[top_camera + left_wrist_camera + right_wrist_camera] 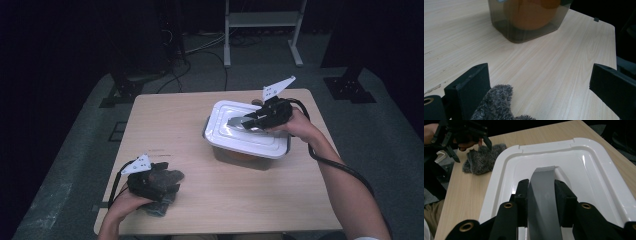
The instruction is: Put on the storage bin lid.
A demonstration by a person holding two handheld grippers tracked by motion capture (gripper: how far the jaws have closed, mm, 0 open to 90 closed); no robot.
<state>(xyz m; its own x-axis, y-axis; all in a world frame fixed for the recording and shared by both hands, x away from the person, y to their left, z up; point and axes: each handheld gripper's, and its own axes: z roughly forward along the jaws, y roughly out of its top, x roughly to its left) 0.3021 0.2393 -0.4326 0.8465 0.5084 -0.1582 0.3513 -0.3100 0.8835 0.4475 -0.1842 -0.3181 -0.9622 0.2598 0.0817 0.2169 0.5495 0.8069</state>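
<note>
A white rectangular lid (pixel 250 131) (pixel 589 170) lies over a smoky translucent container (pixel 235 152) (pixel 529 20) at the table's middle right. Something orange (pixel 531 12) shows through the container wall. My right gripper (pixel 252 120) (pixel 541 185) is shut on the lid's grey strap handle (pixel 239 121) (pixel 542 195), one pad on each side. Near the front left corner lies a grey fuzzy cloth (pixel 167 187) (pixel 496 102) (pixel 484 157). My left gripper (pixel 160 180) (pixel 539 82) rests over it with jaws wide apart, and the cloth bunches against one jaw.
The light wooden table (pixel 200 205) has bare room between the cloth and the container. Around it is dark floor, with a white metal stand (pixel 262 30) beyond the far edge and cables (pixel 200 47) on the floor.
</note>
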